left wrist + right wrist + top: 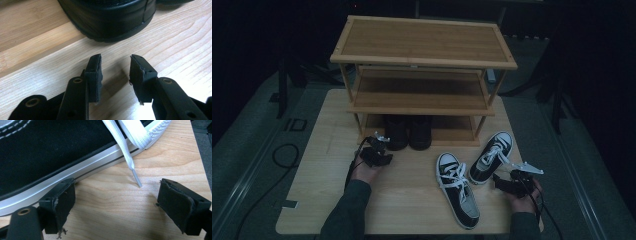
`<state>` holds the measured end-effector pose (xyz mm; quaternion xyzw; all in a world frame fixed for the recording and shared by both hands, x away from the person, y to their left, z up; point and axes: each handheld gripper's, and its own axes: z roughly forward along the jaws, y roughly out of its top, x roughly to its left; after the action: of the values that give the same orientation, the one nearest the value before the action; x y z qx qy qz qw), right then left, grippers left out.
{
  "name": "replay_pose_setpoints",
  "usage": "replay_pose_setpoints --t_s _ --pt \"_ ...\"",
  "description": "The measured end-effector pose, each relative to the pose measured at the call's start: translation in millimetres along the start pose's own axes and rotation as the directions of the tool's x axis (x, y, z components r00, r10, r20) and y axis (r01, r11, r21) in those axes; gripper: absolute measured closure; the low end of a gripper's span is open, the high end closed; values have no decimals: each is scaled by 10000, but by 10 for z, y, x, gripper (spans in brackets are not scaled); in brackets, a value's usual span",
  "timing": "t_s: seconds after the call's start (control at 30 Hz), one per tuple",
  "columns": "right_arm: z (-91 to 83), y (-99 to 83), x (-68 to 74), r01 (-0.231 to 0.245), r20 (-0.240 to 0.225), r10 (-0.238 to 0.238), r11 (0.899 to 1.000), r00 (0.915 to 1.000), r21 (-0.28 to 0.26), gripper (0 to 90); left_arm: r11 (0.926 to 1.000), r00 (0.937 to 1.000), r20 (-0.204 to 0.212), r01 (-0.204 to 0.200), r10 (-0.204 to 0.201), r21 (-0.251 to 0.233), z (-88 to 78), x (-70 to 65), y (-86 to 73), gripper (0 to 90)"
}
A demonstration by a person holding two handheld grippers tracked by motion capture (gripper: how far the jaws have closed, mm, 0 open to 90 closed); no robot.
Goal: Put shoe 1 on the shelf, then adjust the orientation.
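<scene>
the black shoes (408, 132) sit on the rack's (422, 102) bottom shelf; the left tool (115, 71) is released just behind them. the right tool (113, 206), jaws wide, flanks the right sneaker (492, 156) on the table (327, 165); next, likely clamp its sidewall.

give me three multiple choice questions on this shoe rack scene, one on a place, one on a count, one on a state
1. Where is the pair of black shoes?
A. on the top shelf
B. on the bottom shelf of the rack
C. on the floor

2. How many black and white sneakers lie on the table?
A. one
B. two
C. four

3. How do the left tongs stand?
A. open with nothing between them
B. shut on a lace
C. shut on a black shoe

Answers:
1 B, they sit under the two upper shelves.
2 B, two lie in front of the rack.
3 A, bare wood shows between the pads.
</scene>
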<state>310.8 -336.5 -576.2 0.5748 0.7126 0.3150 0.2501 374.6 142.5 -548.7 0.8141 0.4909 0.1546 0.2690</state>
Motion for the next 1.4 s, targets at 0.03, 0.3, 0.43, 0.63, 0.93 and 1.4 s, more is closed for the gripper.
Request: replay_pose_setpoints --t_s 0.03,0.3,0.43,0.63,0.93,1.4 --pt "0 0 0 -2 0 2 10000 10000 1 143 10000 10000 1 9 -9 -24 -4 7 -6 609" --pt "0 0 0 -1 0 1 10000 10000 0 143 9998 9999 87 132 -131 -162 -22 71 -55 594" --pt "0 0 0 -2 0 2 10000 10000 2 143 9997 9999 90 123 -121 -215 -30 79 -62 588" --pt "0 0 0 -2 -2 2 10000 10000 0 143 9994 9997 197 126 -120 -309 -46 101 -102 576" --pt "1 1 -1 2 -7 -2 10000 10000 7 142 9984 9997 184 144 -134 -545 -29 88 -182 541" --pt "-49 124 -6 263 -873 -204 9974 9960 677 449 9975 9996 -108 -250 243 -664 -46 112 -250 476"
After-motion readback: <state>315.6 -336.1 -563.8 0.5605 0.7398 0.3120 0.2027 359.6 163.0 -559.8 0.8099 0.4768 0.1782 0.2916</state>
